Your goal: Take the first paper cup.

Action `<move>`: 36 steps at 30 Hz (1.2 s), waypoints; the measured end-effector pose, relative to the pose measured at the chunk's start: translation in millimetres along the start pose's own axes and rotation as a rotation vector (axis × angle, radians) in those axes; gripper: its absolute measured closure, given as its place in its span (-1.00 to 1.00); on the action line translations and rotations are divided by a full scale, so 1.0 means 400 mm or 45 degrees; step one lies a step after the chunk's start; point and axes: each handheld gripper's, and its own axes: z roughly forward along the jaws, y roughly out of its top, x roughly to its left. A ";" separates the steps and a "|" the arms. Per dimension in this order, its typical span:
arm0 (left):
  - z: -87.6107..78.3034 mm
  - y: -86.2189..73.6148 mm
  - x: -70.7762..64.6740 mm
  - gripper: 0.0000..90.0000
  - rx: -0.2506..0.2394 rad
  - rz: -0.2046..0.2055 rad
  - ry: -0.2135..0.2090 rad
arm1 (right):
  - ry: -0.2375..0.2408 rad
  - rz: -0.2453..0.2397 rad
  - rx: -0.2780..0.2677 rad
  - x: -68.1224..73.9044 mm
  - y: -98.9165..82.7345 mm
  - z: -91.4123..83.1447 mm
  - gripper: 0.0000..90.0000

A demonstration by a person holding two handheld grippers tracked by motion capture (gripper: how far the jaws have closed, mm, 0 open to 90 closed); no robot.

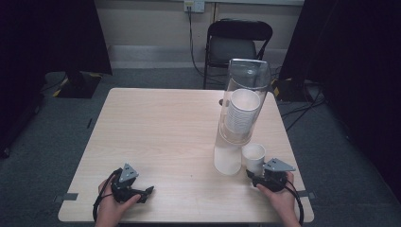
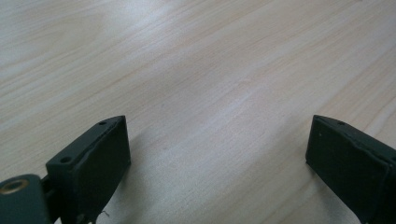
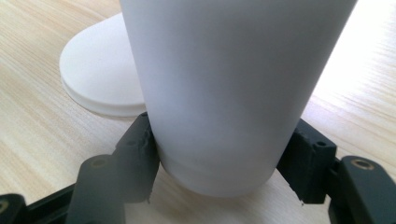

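Observation:
A white paper cup [image 1: 254, 156] stands upright near the table's right front edge, beside the white base [image 1: 227, 161] of a tall clear dispenser tube [image 1: 242, 101] that holds a stack of white cups [image 1: 242, 111]. My right gripper [image 1: 257, 177] is shut on the lower part of the cup [image 3: 224, 93]; both black pads press its sides just above the bottom, and the round base [image 3: 100, 74] lies behind at the left. My left gripper [image 1: 146, 193] rests at the front left of the table, jaws wide apart over bare wood [image 2: 215, 135].
The light wooden table [image 1: 161, 132] has open surface across its middle and left. A black folding chair [image 1: 236, 42] stands behind the far edge, with cables on the grey floor. Dark curtains hang at both sides.

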 end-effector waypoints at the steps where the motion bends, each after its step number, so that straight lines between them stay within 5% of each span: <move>1: 0.000 0.000 0.000 -0.86 0.000 0.000 0.000 | 0.005 0.005 -0.004 0.000 -0.001 -0.002 -0.20; 8: -0.003 0.001 -0.008 -0.63 -0.022 0.011 -0.028 | 0.046 -0.016 -0.048 0.035 0.001 -0.014 -0.20; 22: -0.004 0.026 -0.034 -0.63 -0.018 0.032 -0.090 | 0.162 -0.137 -0.109 0.131 0.041 -0.005 -0.20; 30: -0.040 0.078 -0.042 -0.53 -0.079 0.053 -0.110 | 0.204 -0.227 -0.135 0.187 0.062 0.015 -0.20; 31: -0.050 0.095 -0.044 -0.50 -0.093 0.019 -0.147 | 0.211 -0.245 -0.147 0.202 0.072 0.020 -0.20; 36: -0.050 0.120 -0.059 -0.50 -0.096 0.012 -0.185 | 0.245 -0.256 -0.170 0.228 0.089 0.035 -0.20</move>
